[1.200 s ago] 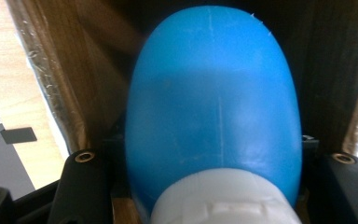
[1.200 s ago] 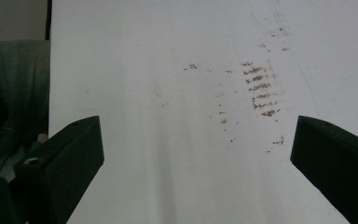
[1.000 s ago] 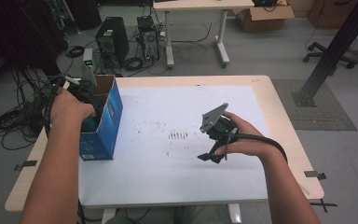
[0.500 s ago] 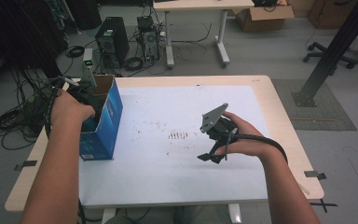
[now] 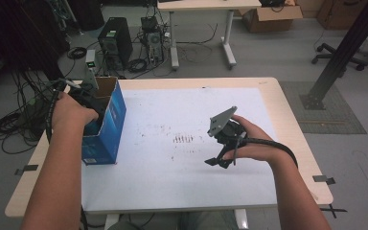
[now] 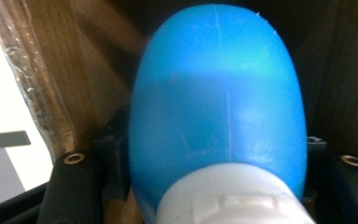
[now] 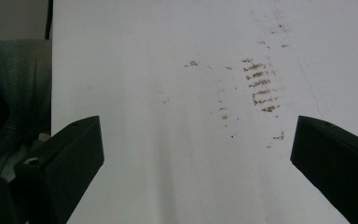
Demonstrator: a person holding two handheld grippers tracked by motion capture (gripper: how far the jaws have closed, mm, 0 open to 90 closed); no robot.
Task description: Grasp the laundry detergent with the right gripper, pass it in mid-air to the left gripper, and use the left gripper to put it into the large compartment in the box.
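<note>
A blue carton stands open-topped at the table's left edge. My left gripper reaches down into it, its tips hidden by the hand and the carton wall. In the left gripper view a blue bottle with a white ribbed cap sits between the jaws, brown cardboard around it. The jaws have just been opening a little, and the pads lie against the bottle's sides. My right gripper rests on the white sheet, tilted, open, nothing between its jaws.
Brown smudges mark the sheet's middle. The wooden table edge runs close to the right hand. On the floor behind are a computer tower, cables, a second table's legs and a black post.
</note>
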